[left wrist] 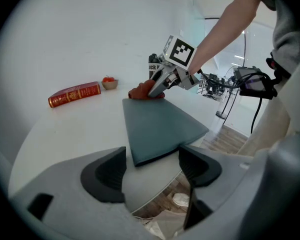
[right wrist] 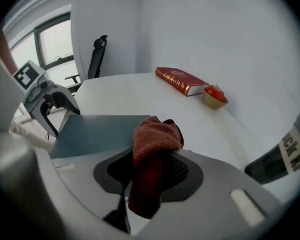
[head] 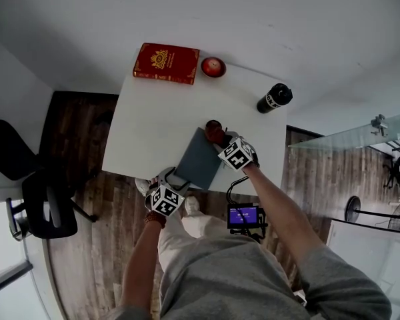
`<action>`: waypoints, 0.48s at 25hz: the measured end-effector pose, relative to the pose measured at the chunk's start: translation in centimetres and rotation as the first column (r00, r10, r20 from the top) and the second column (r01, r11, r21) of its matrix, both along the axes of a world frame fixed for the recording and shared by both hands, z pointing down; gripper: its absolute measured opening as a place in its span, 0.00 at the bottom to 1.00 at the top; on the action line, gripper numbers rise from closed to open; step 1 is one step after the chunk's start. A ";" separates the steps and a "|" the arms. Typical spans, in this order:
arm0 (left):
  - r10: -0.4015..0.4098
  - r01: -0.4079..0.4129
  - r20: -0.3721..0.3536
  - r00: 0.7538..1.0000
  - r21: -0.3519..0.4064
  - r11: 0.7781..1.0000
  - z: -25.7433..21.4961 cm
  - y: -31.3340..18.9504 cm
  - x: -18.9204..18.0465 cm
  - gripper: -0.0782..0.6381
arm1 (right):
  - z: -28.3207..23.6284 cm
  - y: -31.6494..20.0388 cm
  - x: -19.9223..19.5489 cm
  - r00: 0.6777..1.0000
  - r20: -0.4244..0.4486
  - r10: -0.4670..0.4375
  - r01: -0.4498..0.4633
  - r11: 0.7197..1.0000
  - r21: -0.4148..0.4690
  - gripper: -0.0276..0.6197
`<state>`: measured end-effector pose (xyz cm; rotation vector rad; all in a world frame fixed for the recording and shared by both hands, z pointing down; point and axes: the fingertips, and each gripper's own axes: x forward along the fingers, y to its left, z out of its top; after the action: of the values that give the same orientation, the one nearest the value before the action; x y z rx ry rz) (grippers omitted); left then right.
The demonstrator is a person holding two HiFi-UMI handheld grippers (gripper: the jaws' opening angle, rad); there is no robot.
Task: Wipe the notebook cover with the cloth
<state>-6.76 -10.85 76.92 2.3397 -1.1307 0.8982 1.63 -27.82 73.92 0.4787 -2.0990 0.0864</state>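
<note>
While the right gripper (right wrist: 150, 171) pinches a bunched rust-red terry cloth (right wrist: 157, 136) at the 1 o'clock corner of the flat slate-grey notebook (head: 199, 160), the left gripper (left wrist: 152, 166) is spread, the notebook's 7 o'clock corner lying between its jaws. Notebook rests at the white bench's (head: 153, 119) 5 o'clock edge.

Right gripper (right wrist: 150, 171) jaws squeezed on red-brown cloth (right wrist: 157, 139). Cloth bunched up, top sticks out past jaws, touches near edge of grey-blue notebook (right wrist: 97, 131). Notebook lies flat on white table (right wrist: 120, 91). Left gripper (right wrist: 62, 119) at notebook's far corner. Red book (right wrist: 182, 80) lies far back. Small bowl (right wrist: 214, 98) with red thing just beside book. Black bottle (right wrist: 285, 156) at right edge. Black chair (right wrist: 97, 56) by window (right wrist: 45, 49).
</note>
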 end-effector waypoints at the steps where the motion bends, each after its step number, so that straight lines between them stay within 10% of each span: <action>1: -0.002 0.002 0.000 1.000 0.001 1.000 0.0 0.0 0.0 0.56 | 0.0 0.2 -0.1 1.000 -0.003 -0.026 0.026 1.000 0.001 0.26; 12: -0.006 0.006 -0.001 1.000 -0.006 1.000 0.1 0.0 -0.2 0.56 | 0.3 2.3 -0.8 0.999 -0.011 -0.053 0.053 0.998 -0.031 0.25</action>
<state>-6.93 -10.82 76.99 2.3306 -1.1330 0.8973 0.85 -25.52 74.23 0.4042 -2.0942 0.0844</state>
